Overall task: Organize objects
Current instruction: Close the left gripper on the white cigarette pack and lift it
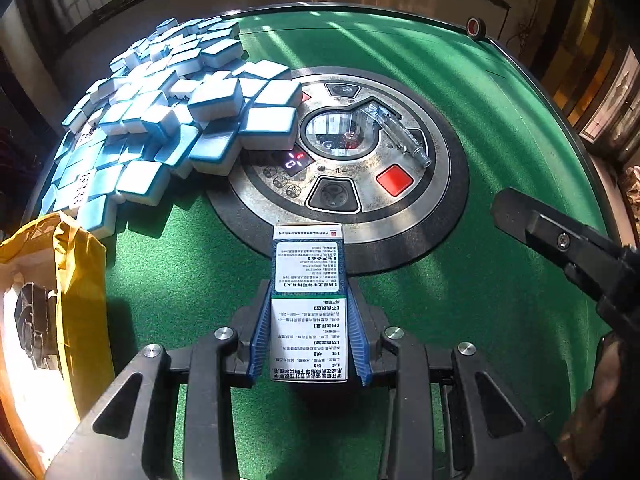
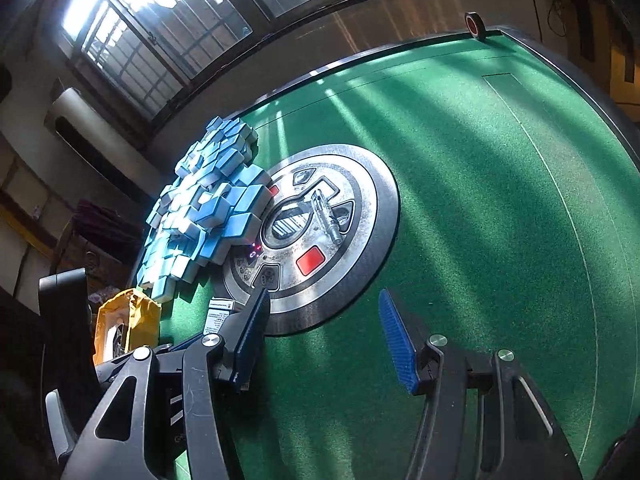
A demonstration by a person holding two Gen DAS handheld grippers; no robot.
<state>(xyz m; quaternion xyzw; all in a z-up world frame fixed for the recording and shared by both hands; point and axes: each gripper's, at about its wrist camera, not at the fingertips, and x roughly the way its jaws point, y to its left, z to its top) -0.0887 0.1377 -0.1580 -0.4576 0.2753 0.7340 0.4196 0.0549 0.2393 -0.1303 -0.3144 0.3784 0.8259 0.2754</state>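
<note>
My left gripper (image 1: 308,300) is shut on a small white and blue medicine box (image 1: 307,280) with printed text, held just above the green felt of the mahjong table (image 1: 480,100). The box also shows in the right wrist view (image 2: 219,312), partly hidden by a finger. My right gripper (image 2: 324,312) is open and empty over the felt, right of the left gripper. Its black finger shows at the right of the left wrist view (image 1: 532,220). A yellow bag (image 1: 68,300) stands open at the left, with a dark object inside.
A pile of blue and white mahjong tiles (image 1: 160,120) covers the far left of the table and overlaps the round metal centre console (image 1: 360,152). A clear pen-like object (image 1: 400,132) lies on the console. A red and black roll (image 1: 476,28) sits at the far corner.
</note>
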